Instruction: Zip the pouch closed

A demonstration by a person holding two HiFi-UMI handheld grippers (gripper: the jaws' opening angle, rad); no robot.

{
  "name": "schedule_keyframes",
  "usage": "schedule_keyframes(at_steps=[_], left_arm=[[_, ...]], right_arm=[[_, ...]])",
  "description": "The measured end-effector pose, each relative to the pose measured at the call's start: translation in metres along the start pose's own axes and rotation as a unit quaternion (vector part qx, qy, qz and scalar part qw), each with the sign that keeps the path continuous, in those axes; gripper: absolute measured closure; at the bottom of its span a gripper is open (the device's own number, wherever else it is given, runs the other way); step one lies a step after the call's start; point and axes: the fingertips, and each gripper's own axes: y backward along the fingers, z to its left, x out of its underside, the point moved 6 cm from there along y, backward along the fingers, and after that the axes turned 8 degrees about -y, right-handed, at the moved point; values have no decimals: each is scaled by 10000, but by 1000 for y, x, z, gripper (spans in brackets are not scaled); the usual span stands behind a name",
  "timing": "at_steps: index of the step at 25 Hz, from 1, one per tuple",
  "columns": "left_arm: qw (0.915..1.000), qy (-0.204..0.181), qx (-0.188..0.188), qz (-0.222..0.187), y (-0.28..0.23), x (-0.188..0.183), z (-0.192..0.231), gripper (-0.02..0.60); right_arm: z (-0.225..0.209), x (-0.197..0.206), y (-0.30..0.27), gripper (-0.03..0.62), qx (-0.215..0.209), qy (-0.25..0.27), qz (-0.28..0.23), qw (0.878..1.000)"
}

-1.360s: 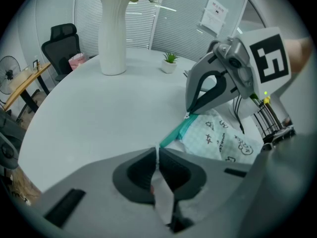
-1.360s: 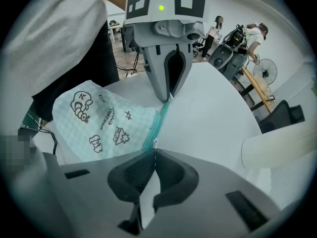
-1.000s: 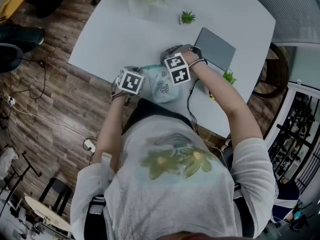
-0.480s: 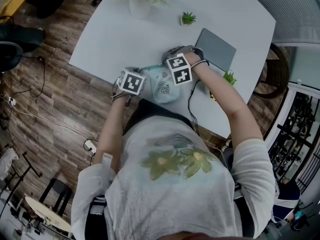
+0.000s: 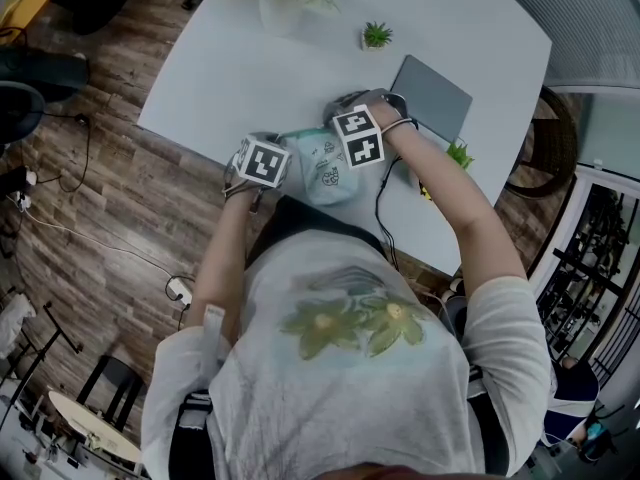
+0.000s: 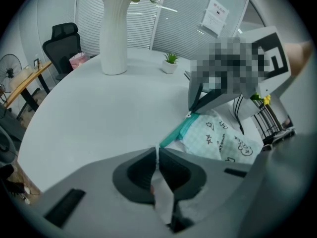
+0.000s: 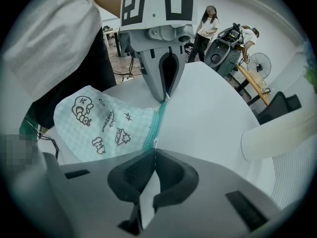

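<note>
The left gripper (image 6: 157, 151) is seen with its jaws pressed together on a thin strip at one end of the teal zipper (image 6: 174, 133). The right gripper (image 7: 154, 151) is likewise closed, its jaw tips pinched on the opposite end of that zipper, where a small silver pull (image 7: 154, 143) is seen at the tips. Between the two grippers the zipper is drawn out in a straight line. The mint-green checked fabric pouch (image 5: 325, 174) with black doodle prints, to which the zipper belongs, is found at the near edge of the round white table (image 5: 240, 73), close to the person's body, its printed side lying slack beside the zipper. Farther out on the table a tall white vase (image 6: 114, 31) of flowers, a small green potted plant (image 5: 376, 35) and a flat grey rectangular slab (image 5: 433, 96) are set. Dark wood-plank floor (image 5: 110, 218) is seen around the table.
</note>
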Motion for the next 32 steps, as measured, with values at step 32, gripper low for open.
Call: schedule_keyframes(at_steps=[32], left_arm=[[9997,151,195,-25,-8,4,-6,556]], right_arm=[[3,11,6,576,94,-27,91,9999]])
